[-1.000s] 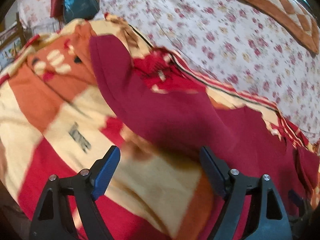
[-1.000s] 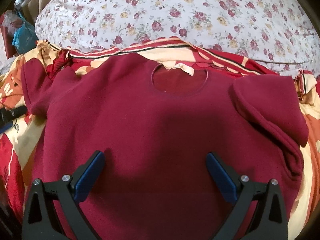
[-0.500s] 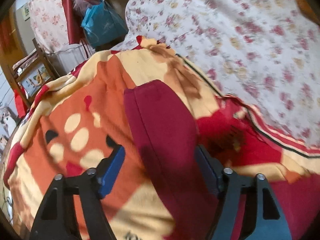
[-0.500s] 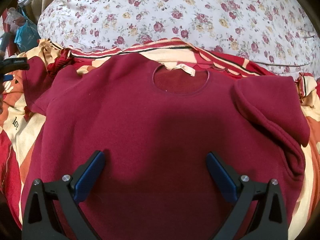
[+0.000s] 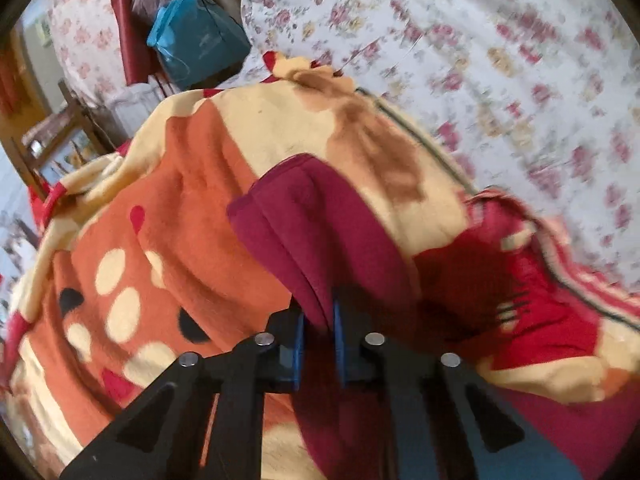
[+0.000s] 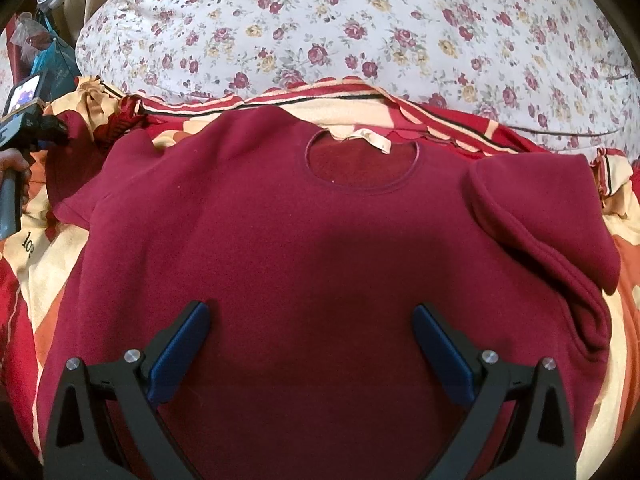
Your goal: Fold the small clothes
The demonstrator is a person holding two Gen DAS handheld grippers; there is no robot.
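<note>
The maroon sweatshirt (image 6: 320,240) lies face-up and spread flat on the orange-and-cream blanket (image 5: 168,216) over the bed, neckline toward the floral pillow (image 6: 360,28), and the fold is only just starting. The left claw (image 5: 318,332) has just been closing and now pinches the left sleeve (image 5: 316,224) near its cuff end, fabric bunched between the blue pads (image 5: 298,344), the sleeve stretched out sideways over the blanket. In the right wrist view that same claw shows at the far left edge with the person's hand (image 6: 14,168) on its handle. The right claw (image 6: 312,344) hovers with its jaws spread wide above the lower chest of the garment, gripping nothing. The right sleeve (image 6: 560,216) looks already turned in on itself. My read: this is the sleeve-in step, and the next move calls for carrying the pinched sleeve up and across onto the chest, keeping the body from dragging along; the free claw could pin the torso down.
</note>
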